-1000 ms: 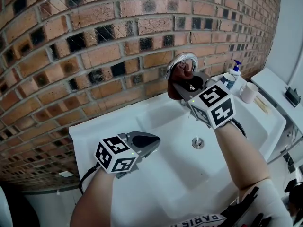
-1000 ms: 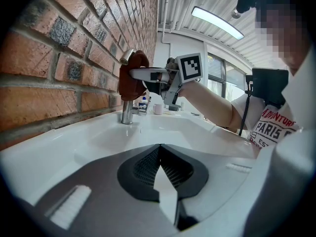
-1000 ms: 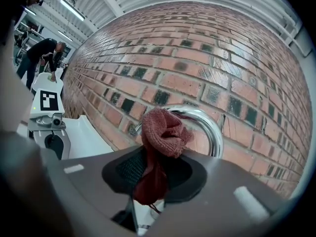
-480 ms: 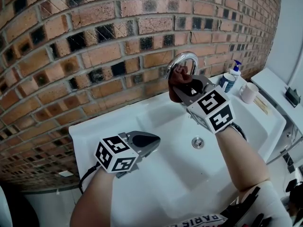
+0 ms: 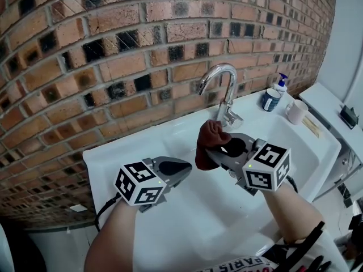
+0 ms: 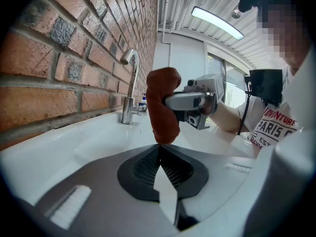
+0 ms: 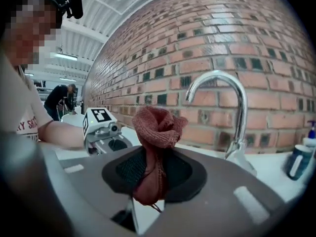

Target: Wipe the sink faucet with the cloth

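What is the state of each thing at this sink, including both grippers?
Curved chrome faucet: no water running, nothing touching it.
Reddish-brown knitted cloth: bunched, clear of the faucet.
Right gripper: shut on the cloth.
Left gripper: shut, empty.
White mug: upright on the white sink ledge.
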A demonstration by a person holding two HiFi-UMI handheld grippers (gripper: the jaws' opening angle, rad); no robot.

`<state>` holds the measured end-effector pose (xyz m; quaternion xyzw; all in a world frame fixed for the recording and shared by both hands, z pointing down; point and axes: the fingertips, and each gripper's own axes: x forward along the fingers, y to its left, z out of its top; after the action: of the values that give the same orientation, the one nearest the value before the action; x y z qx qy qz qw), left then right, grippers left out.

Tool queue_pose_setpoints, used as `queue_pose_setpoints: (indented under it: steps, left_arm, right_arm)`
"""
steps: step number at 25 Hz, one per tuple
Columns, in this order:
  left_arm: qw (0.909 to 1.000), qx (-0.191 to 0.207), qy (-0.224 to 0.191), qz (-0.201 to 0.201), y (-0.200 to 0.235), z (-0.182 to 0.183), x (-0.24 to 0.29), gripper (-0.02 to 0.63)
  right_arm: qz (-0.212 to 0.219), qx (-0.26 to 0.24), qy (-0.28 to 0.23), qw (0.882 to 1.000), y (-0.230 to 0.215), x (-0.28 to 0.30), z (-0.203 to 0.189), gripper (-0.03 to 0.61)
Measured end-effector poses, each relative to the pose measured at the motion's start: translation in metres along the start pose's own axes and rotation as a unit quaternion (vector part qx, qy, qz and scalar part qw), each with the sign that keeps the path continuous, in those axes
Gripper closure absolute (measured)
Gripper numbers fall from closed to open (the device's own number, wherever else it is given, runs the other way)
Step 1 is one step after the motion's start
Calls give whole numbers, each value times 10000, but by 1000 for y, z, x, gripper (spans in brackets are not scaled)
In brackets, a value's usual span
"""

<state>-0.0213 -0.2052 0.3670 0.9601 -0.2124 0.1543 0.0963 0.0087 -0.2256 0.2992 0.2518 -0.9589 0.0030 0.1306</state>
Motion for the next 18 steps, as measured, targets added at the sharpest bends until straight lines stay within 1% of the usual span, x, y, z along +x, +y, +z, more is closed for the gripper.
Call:
queue_pose_setpoints:
  steps: [5,10,13,18]
  left_arm:
    - [10000,-2,0,3,-1,0,0,609]
    - [10000,7,-5,-6,0,0,0,609]
    - [10000,3,-8,0,1,0,0,609]
    - [10000,4,-8,-2,0,0,0,609]
  right_arm:
    - [665,299,522,9960,16,12,-53,486]
    - [1105,325,763,9904,27,16,-68,489]
    - [1161,273,793,9897,27,17,-69,489]
    - [1130,283,775,9902,24,15,-69,489]
